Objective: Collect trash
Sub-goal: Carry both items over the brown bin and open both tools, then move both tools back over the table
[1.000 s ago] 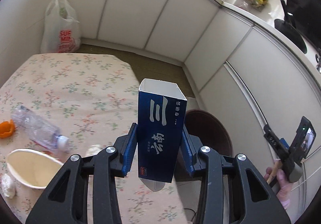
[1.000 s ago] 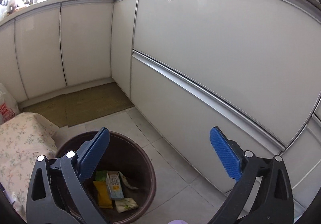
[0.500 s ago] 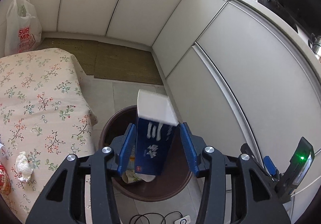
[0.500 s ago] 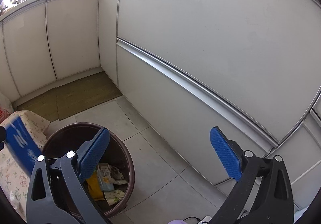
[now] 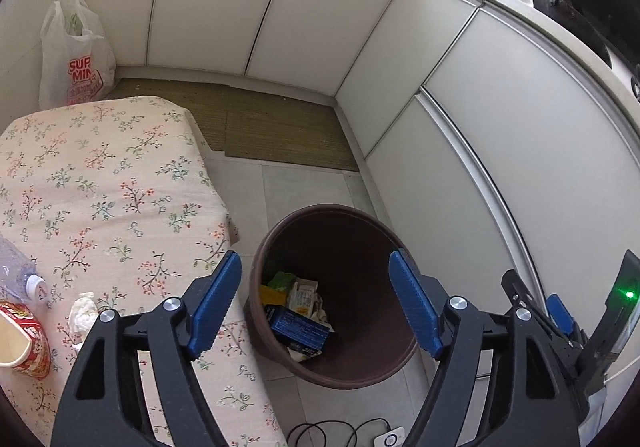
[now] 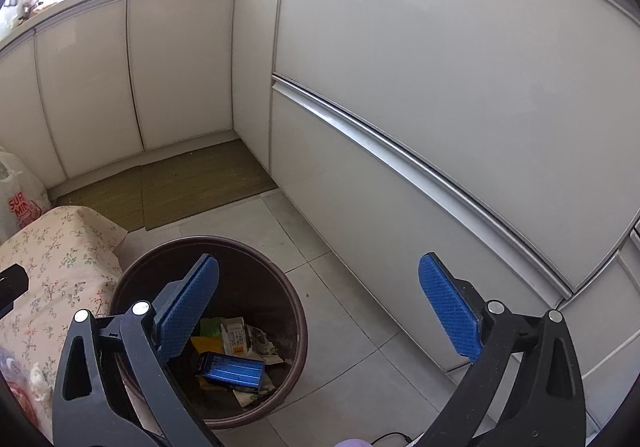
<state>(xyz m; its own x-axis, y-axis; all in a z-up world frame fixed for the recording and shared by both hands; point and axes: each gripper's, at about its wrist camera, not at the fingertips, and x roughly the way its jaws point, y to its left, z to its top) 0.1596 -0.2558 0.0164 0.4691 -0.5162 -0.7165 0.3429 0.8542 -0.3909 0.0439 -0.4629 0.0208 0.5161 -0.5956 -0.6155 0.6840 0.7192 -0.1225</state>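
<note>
The blue carton (image 5: 299,328) (image 6: 233,367) lies on its side in the brown trash bin (image 5: 362,225) (image 6: 298,317), on top of wrappers and paper. My left gripper (image 5: 316,301) hovers over the bin, its jaws opening wide with nothing between them. My right gripper (image 6: 320,311) stands open and empty to the right of the bin, above the tiled floor. On the floral tablecloth (image 5: 100,187) remain a clear plastic bottle (image 5: 16,275), a crumpled tissue (image 5: 82,317) and a red paper cup (image 5: 20,339).
White cabinet fronts (image 6: 440,107) run along the back and right. A white plastic shopping bag (image 5: 74,59) stands by the table's far corner. A woven mat (image 5: 260,127) covers the floor at the back. A cable and small device (image 5: 384,437) lie on the tiles below the bin.
My left gripper carried the blue carton from over the table to above the bin and spread its jaws; the carton dropped into the bin. The right gripper stayed open.
</note>
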